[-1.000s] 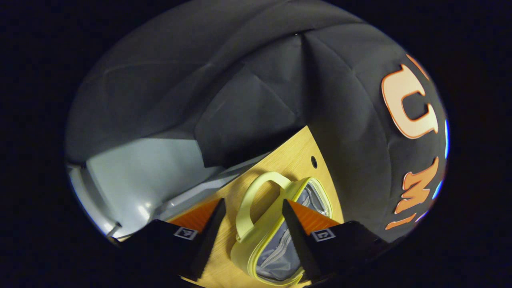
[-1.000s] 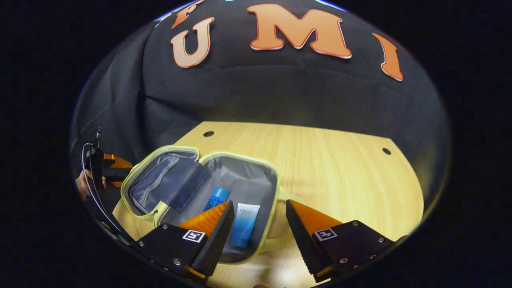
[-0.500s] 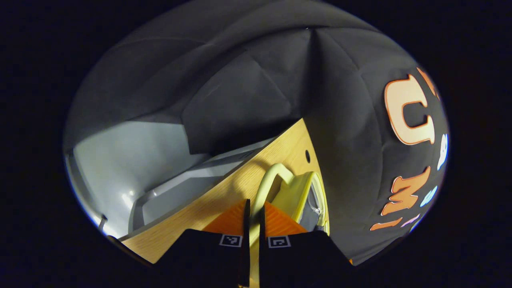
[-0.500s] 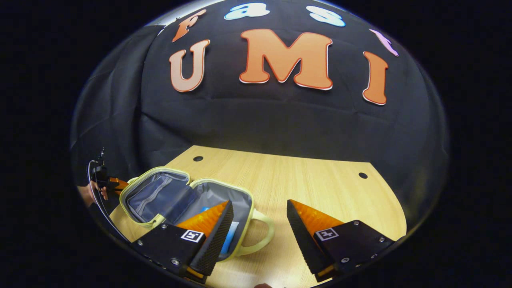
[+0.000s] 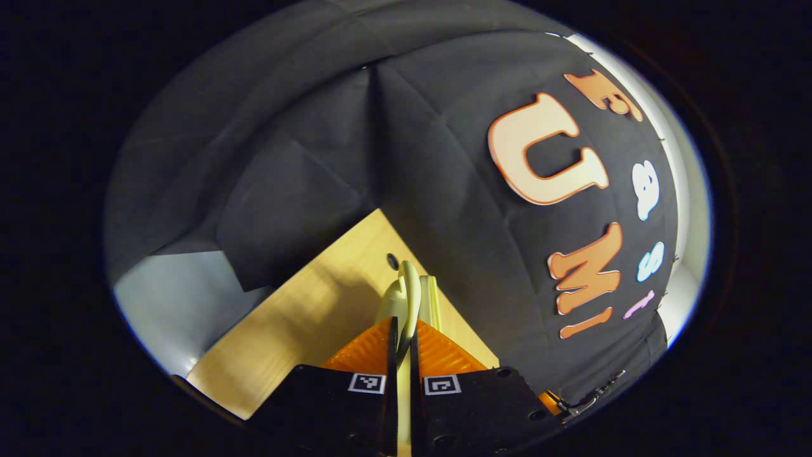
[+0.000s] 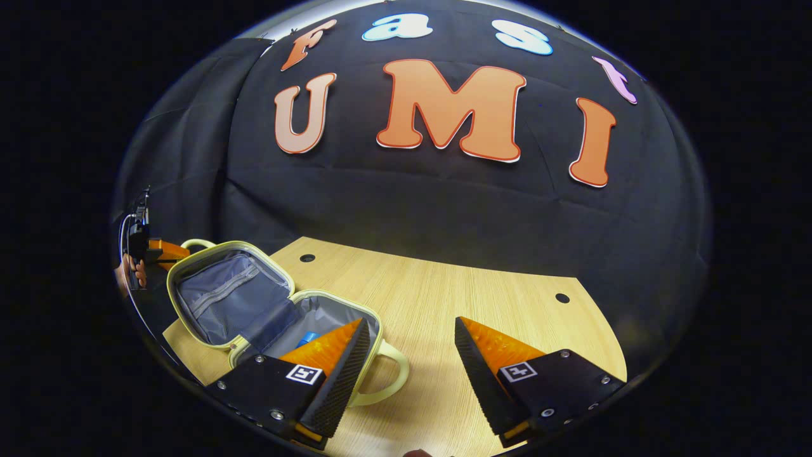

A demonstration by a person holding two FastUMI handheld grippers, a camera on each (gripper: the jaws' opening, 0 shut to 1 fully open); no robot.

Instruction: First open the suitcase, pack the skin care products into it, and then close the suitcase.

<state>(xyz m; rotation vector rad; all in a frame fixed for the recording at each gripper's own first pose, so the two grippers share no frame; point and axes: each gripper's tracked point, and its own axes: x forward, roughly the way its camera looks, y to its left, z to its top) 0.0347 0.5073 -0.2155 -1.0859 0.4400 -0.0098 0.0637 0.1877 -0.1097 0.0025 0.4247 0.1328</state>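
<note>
Suitcase (image 6: 228,298) lies open at the left end of the wooden table (image 6: 482,317), a small pale yellow case with a grey lining. Its lid half is raised off the table and leans back to the left, showing a zipped pocket inside, while the base half lies flat. A blue skin care product (image 6: 309,337) shows in the base, mostly hidden behind the near finger of the right gripper (image 6: 412,368). One yellow handle (image 6: 384,374) juts from the base toward the middle of the table, flat on the wood.

The right gripper hangs above the near edge of the table with its fingers spread wide and nothing between them; bare wood lies in the gap. Its near-left finger overlaps the base of the case in the picture, but I cannot tell whether it touches.

The left gripper (image 5: 401,330) is clamped on the other handle (image 5: 408,295), the one on the lid; both fingers press on the thin yellow loop, seen edge-on with the lid edge just behind it. From the right gripper view that same gripper (image 6: 158,249) shows far off at the left, at the lid's top handle, with a hand (image 6: 130,273) holding it.

Two round holes (image 6: 307,258) pierce the table near its far edge, and the black cloth wall (image 6: 444,197) hangs close behind the table.
</note>
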